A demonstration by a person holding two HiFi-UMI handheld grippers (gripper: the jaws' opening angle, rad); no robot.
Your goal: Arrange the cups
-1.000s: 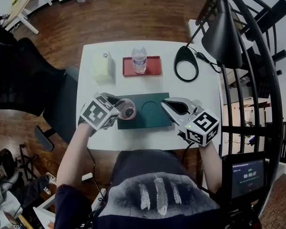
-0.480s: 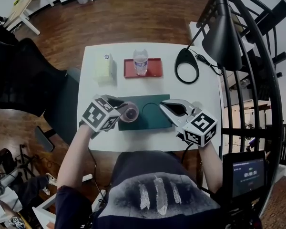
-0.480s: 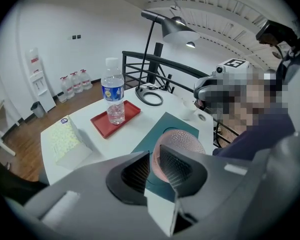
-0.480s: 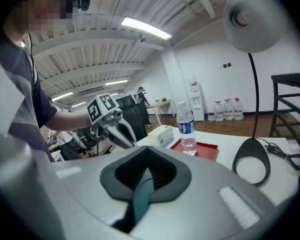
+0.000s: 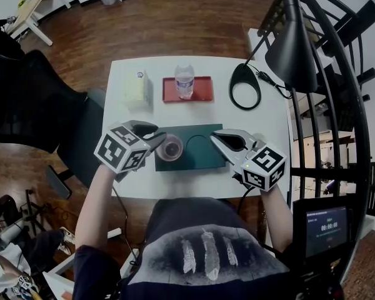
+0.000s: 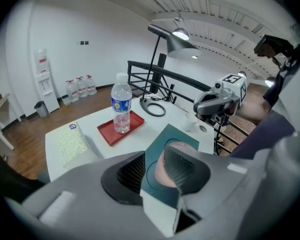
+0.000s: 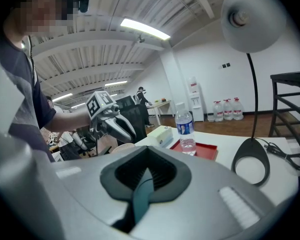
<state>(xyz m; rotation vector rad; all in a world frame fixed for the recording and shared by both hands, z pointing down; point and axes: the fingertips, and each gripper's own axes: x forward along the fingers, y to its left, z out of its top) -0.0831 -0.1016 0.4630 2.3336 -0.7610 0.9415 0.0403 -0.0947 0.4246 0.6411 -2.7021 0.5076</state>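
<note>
Releasing the pink cup (image 5: 171, 148) on the green mat (image 5: 197, 156), left end: left gripper (image 5: 153, 137) jaws, just opening, straddle it loosely; lift straight. Right gripper (image 5: 215, 136) pinches the mat's right edge.

The far edge of the table (image 5: 272, 127) is blocked by a tissue box (image 5: 135, 86) at the left, a tray (image 5: 203, 90) with a bottle (image 5: 184, 79) in the middle, and a lamp base (image 5: 245, 86) at the right. The mat's (image 5: 200, 155) left half is taken by a cup (image 5: 171, 148); its right half is left free.
</note>
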